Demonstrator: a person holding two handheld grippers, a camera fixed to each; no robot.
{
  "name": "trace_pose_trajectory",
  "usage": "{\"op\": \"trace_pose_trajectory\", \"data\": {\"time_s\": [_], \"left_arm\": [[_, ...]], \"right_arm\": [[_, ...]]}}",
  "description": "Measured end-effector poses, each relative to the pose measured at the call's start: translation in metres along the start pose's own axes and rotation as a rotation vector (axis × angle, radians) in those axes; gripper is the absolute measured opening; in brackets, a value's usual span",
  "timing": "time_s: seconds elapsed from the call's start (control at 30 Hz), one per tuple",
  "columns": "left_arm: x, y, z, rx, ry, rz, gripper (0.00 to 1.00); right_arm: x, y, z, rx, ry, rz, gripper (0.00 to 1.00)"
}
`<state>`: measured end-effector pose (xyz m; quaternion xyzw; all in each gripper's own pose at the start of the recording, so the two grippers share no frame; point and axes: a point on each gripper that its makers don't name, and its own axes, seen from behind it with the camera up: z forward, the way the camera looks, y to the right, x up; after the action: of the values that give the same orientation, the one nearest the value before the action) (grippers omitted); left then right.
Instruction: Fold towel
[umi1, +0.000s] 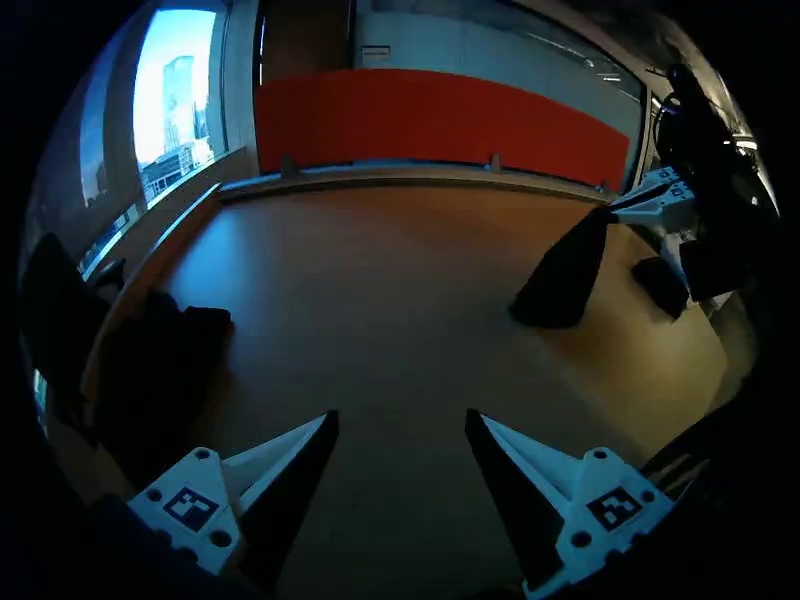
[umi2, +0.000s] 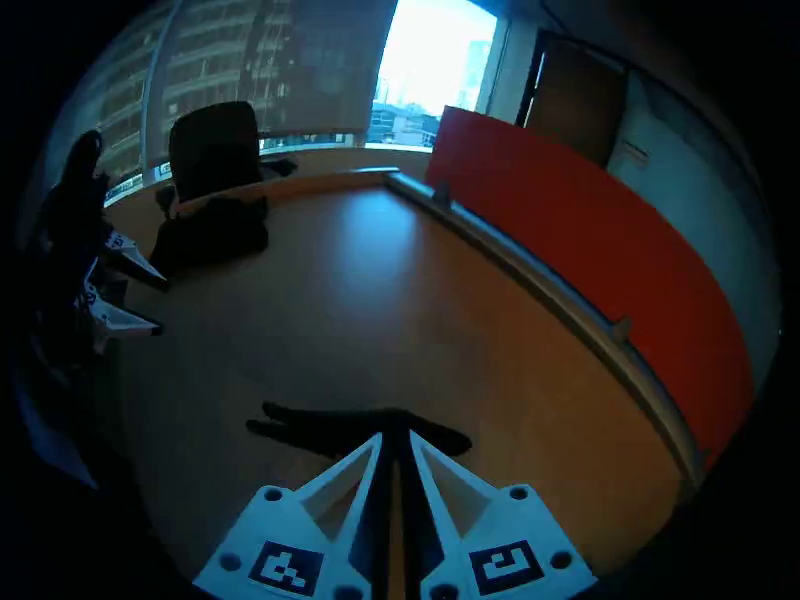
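The right gripper (umi2: 395, 442) is clamped on the dark towel (umi2: 320, 425), which lies crosswise just past its tips on the table (umi2: 400, 300). The left gripper (umi1: 400, 420) gapes empty, the towel well ahead, to its right.

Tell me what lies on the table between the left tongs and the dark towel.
Nothing: in the left gripper view, bare wooden table runs from the left tongs to the dark towel.
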<state>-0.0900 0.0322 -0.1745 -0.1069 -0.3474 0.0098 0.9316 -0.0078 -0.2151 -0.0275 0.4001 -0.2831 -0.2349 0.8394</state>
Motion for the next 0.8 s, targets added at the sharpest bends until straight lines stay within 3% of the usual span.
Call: {"op": "trace_pose_trajectory", "data": {"time_s": [0.2, 0.5, 0.8], "left_arm": [[0.008, 0.002, 0.000, -0.009, 0.011, 0.017, 0.94], [0.012, 0.008, 0.000, -0.023, 0.015, 0.031, 0.94], [0.012, 0.012, 0.002, -0.028, 0.010, 0.039, 0.94]], "right_arm": [[0.011, 0.032, -0.021, -0.066, 0.013, -0.021, 0.04], [0.001, 0.084, -0.051, -0.154, -0.005, -0.025, 0.04], [-0.016, 0.127, -0.071, -0.184, -0.023, 0.012, 0.04]]}}
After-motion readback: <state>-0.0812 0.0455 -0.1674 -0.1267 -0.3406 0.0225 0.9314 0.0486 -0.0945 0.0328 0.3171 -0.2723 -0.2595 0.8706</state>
